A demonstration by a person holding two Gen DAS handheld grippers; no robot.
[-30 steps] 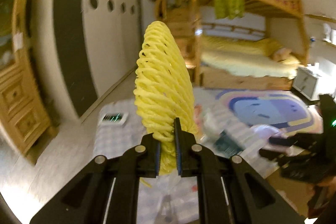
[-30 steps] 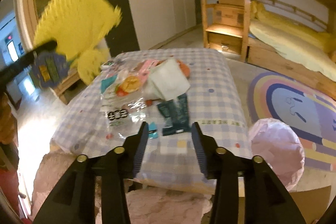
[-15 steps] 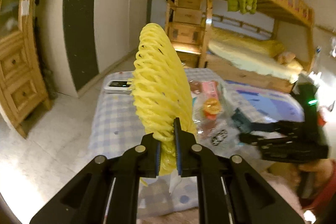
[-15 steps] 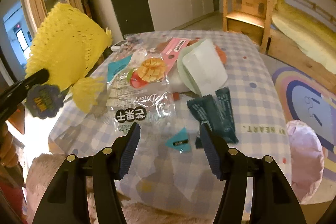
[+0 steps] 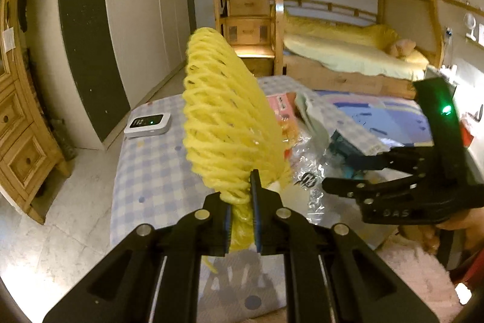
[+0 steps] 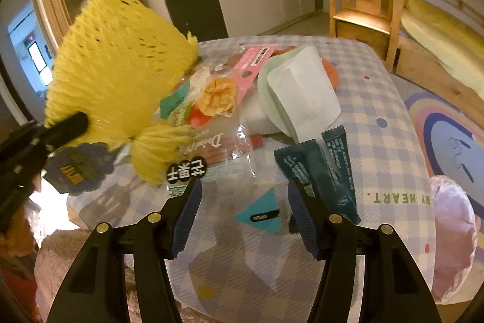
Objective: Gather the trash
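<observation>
My left gripper (image 5: 242, 202) is shut on the bunched end of a yellow foam fruit net (image 5: 224, 117), held upright over the near left part of the table. In the right wrist view the net (image 6: 115, 74) hangs at the left with a dark tag (image 6: 78, 168) below it. My right gripper (image 6: 244, 186) is open, low over a clear plastic wrapper (image 6: 211, 147). A torn teal corner piece (image 6: 260, 214) lies between its fingers' line and dark teal sachets (image 6: 320, 171) lie beside its right finger. Behind are a white pouch (image 6: 302, 93) and a pink packet (image 6: 254, 62).
The trash lies on a table with a blue checked cloth (image 6: 387, 141). A white device (image 5: 148, 123) sits at its far left corner. A pink bag (image 6: 450, 232) stands beside the table on the right. A bunk bed (image 5: 348, 56), a rug and wardrobes lie beyond.
My left gripper has come down toward the table with the net still held. My right gripper moved in closer over the wrappers and its jaws stand wider than a second ago.
</observation>
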